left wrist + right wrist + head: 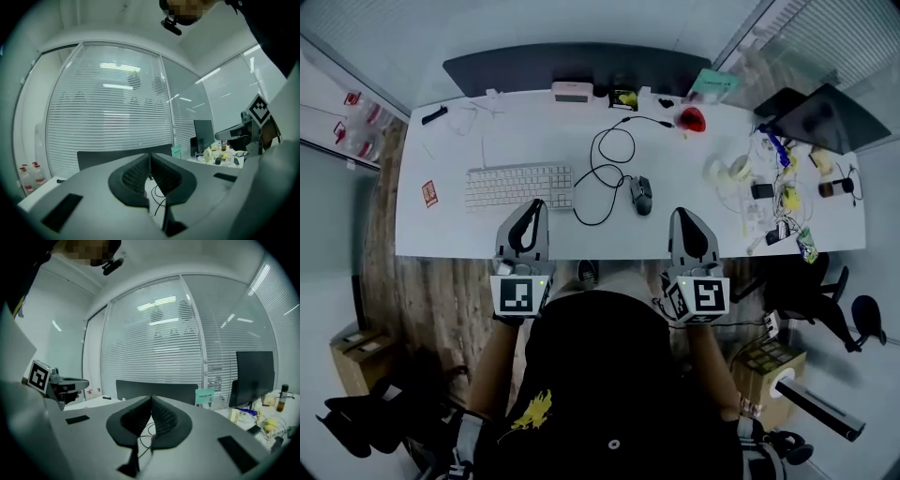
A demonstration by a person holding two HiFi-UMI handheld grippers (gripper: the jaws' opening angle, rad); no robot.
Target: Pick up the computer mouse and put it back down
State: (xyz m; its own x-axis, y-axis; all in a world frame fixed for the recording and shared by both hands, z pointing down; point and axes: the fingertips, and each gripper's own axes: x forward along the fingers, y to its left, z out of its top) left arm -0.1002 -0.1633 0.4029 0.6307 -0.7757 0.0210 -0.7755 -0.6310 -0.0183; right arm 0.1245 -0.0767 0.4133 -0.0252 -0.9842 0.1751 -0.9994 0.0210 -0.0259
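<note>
The dark grey computer mouse [641,193] lies on the white desk [450,230], right of centre, with its black cable [609,164] looped behind it. My left gripper [534,206] hangs over the desk's near edge, just in front of the keyboard, shut and empty. My right gripper [680,216] is held near the front edge too, a little right of and nearer than the mouse, shut with nothing in it. In the left gripper view the left gripper [150,157] has its pads pressed together, and the right gripper [151,399] looks the same in its own view.
A white keyboard [518,186] lies left of the mouse. A red object [692,118], tape rolls [727,171] and small clutter [783,202] fill the desk's right end. A dark panel [572,66] runs along the back. A red card [429,193] lies at the left.
</note>
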